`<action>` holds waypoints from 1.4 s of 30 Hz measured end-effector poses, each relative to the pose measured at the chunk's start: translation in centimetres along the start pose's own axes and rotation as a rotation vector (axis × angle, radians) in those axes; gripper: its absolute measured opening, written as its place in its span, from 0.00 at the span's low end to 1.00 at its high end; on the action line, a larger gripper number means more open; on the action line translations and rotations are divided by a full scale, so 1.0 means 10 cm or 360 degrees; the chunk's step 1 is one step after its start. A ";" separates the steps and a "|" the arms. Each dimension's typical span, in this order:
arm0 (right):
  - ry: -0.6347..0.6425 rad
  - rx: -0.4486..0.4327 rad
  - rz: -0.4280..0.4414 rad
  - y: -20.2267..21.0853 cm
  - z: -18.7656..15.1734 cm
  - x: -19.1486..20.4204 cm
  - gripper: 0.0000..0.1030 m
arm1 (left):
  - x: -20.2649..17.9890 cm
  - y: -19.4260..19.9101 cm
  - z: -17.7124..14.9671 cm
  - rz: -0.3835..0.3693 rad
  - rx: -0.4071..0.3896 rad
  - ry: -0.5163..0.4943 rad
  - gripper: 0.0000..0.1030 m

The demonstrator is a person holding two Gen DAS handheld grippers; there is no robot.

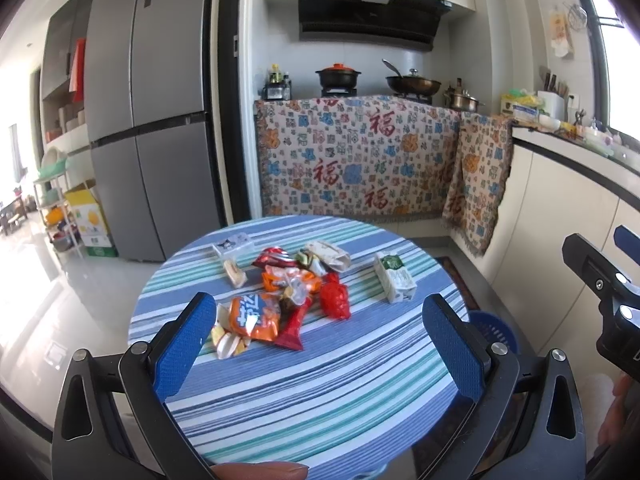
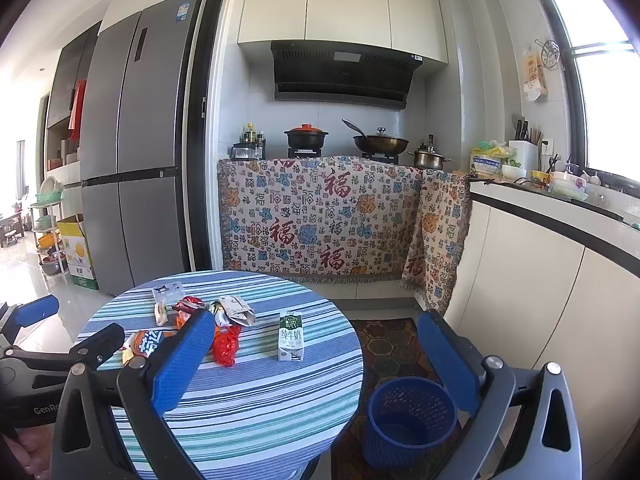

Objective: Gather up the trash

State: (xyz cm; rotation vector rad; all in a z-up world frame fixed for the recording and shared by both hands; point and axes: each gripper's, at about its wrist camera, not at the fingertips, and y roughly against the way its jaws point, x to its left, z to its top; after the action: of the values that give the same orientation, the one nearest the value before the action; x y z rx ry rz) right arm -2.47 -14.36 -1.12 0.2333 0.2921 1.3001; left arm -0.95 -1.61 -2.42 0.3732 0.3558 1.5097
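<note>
On the round table with the striped cloth there is a small heap of trash, and both tongs hang above the near edge with nothing between them. The left gripper has its jaws wide apart, and the right gripper also stands open and empty. The orange snack bag lies nearest to the left gripper, with the red wrapper just beside it and more crumpled wrappers behind. The milk carton stands upright, a little apart from the heap, on the side of the blue basket, which waits on the floor beside the table. I think the wrappers are very light, soft and a bit slippery, so it is better to pinch a crumpled fold or a sealed edge than the flat face. The carton looks stiffer; I would take it across its narrow sides, gently, because an empty one can crush or tip over.
</note>
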 end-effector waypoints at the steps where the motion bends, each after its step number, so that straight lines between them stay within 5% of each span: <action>1: 0.0002 0.0004 -0.0007 -0.01 0.00 0.00 1.00 | 0.01 -0.03 0.03 -0.0001 0.0006 0.0000 1.00; 15: -0.0006 0.0067 -0.0015 -0.15 -0.07 0.00 1.00 | 0.04 -0.12 0.08 -0.0011 0.0083 -0.0004 1.00; 25: -0.0016 0.0165 0.0030 -0.58 -0.38 -0.01 1.00 | 0.02 -0.66 -0.31 -0.0016 0.0329 -0.0021 1.00; 32: -0.0028 0.0442 -0.0023 -1.26 -0.96 -0.07 1.00 | 0.16 -1.19 -0.79 -0.0042 0.0624 0.0147 0.99; 42: -0.0008 0.0768 0.0152 -1.92 -1.53 0.14 1.00 | 0.66 -1.60 -1.00 0.0028 0.0730 0.0326 0.99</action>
State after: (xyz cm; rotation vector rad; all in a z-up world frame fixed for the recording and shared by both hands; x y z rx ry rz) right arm 10.16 -17.73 -21.98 0.6648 0.5961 1.3079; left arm 9.07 4.75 -18.50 0.5836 0.8698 1.4803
